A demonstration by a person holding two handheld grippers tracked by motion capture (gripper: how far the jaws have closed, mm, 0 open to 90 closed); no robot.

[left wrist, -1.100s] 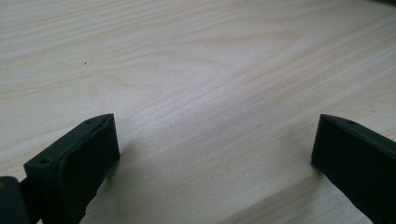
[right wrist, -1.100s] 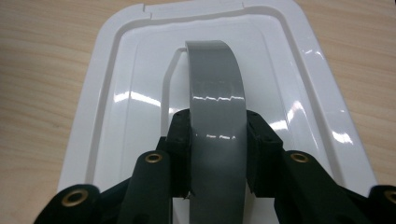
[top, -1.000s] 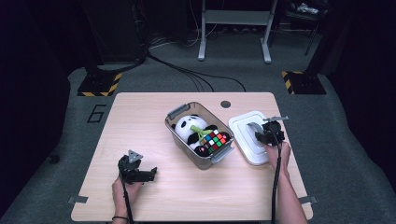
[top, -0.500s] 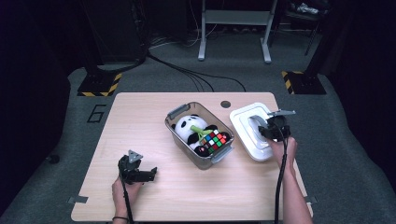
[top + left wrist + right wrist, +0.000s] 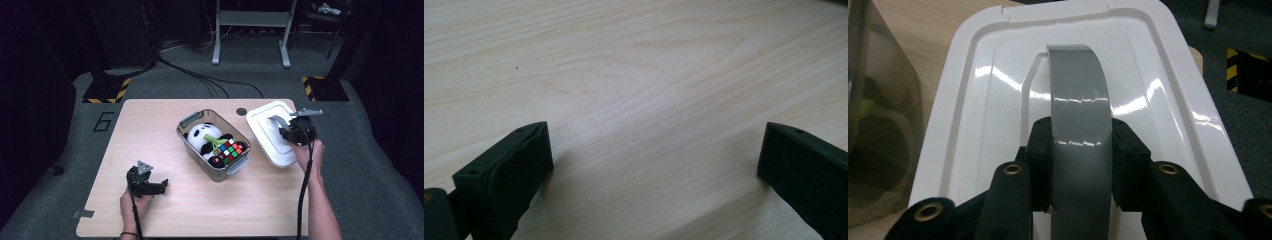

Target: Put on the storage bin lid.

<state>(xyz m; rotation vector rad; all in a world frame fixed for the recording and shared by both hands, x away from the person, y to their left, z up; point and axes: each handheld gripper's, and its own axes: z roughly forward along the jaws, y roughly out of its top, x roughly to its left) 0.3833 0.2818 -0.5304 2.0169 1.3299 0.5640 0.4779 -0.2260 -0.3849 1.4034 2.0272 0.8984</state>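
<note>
Right gripper view shows the right gripper [image 5: 1081, 150] clamped on the grey handle [image 5: 1079, 105] of the white lid [image 5: 973, 100], seemingly tilted off the table [image 5: 165, 125], while the left gripper [image 5: 654, 165] rests open.

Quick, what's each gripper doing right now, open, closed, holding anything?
Left gripper: open, nothing between its fingers, low over the table.
Right gripper: closed on the grey handle of the white lid.

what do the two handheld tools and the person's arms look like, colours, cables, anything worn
Both are black two-jaw tools. The left tool carries a grey three-cornered plate on top, as does the right tool. A black cable trails from each back along the forearm. The jaws are thick, blocky black pads with small screw holes; brass-coloured rivets show at the right tool's links. Forearms are bare, with a dark band on the left wrist.
</note>
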